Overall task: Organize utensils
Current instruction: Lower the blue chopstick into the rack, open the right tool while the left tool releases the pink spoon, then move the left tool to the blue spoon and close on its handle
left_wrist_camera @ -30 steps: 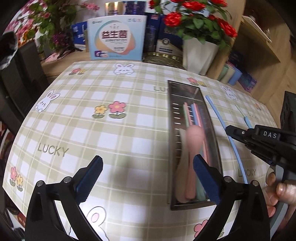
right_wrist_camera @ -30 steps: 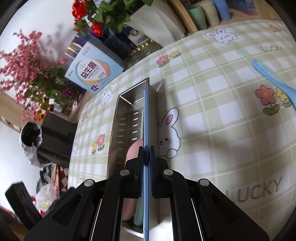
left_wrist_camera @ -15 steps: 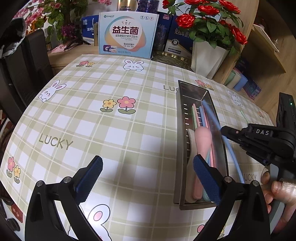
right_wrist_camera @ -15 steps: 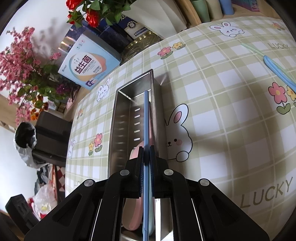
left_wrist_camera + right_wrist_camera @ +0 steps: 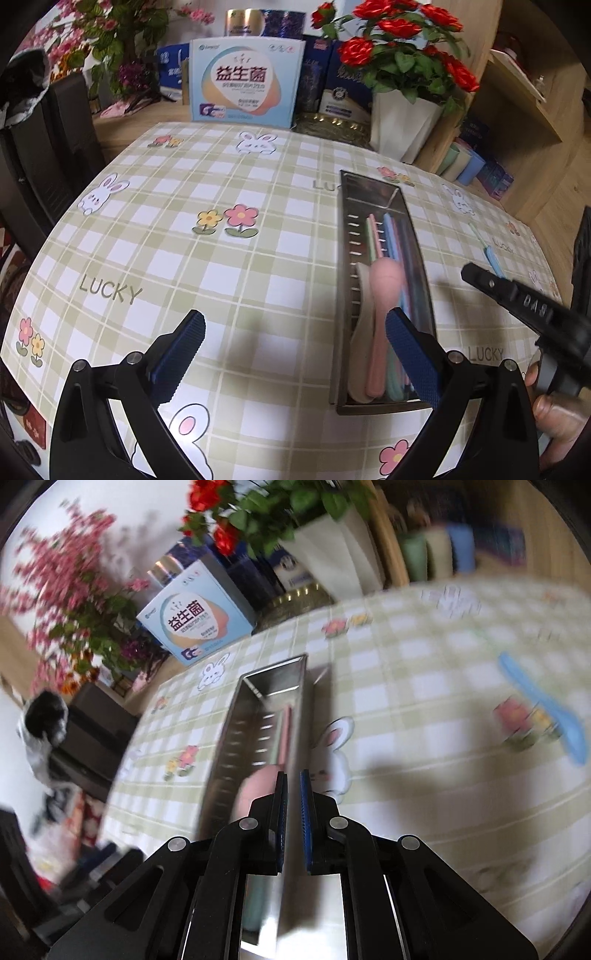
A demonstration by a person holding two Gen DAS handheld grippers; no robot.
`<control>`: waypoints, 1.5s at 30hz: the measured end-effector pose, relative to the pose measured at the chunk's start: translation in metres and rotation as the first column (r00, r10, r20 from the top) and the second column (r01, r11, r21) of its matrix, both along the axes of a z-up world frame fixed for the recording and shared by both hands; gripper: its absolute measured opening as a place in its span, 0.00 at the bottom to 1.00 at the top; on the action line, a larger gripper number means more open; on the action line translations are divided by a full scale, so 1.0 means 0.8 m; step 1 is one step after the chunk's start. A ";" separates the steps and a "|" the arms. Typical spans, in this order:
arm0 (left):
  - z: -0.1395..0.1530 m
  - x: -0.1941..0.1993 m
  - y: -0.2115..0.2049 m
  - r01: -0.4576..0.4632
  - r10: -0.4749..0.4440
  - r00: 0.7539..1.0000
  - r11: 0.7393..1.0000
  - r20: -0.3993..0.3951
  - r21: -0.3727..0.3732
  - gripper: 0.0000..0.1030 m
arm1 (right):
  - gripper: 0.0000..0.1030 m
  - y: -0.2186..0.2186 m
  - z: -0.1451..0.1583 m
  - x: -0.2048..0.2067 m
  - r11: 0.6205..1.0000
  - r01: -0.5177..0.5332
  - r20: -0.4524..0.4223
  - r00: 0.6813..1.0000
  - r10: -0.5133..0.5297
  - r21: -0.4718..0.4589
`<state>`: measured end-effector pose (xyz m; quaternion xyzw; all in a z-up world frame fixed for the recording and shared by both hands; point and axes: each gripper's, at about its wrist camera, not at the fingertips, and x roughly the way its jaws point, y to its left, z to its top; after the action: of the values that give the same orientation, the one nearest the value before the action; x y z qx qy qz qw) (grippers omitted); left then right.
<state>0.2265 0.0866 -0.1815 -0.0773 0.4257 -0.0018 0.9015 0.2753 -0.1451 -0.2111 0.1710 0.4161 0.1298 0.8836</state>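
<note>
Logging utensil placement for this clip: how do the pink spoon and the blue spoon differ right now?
The pink spoon lies inside the metal tray, among other utensils; the blue spoon lies loose on the checked tablecloth, well to the tray's right. The pink spoon lies along the tray's length; the blue spoon is angled to it. Neither is held by a gripper.

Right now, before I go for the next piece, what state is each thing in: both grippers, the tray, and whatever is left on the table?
left gripper: open, empty, hovering beside the tray.
right gripper: slightly open, nothing between its pads.
metal tray: flat on the tablecloth, holding utensils lengthwise.
pink spoon: lying in the tray.
blue spoon: loose on the tablecloth, outside the tray.
</note>
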 end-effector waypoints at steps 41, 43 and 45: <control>-0.057 0.178 -0.410 0.322 -0.361 0.895 0.929 -0.263 -0.180 0.43 | 0.07 -0.355 -0.065 -0.016 0.922 0.345 0.068 0.938 -0.339 -0.173; -0.069 0.192 -0.417 0.285 -0.342 0.890 0.934 -0.301 -0.217 0.36 | 0.07 -0.356 -0.066 -0.017 0.925 0.344 0.068 0.939 -0.338 -0.161; -0.077 0.200 -0.421 0.262 -0.331 0.886 0.935 -0.324 -0.239 0.36 | 0.07 -0.355 -0.066 -0.017 0.926 0.342 0.067 0.940 -0.335 -0.159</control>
<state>0.3863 -0.2499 -0.2434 -0.0950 0.5878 -0.1664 0.7860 0.2613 -0.4290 -0.2639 0.1624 0.3727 -0.0570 0.9118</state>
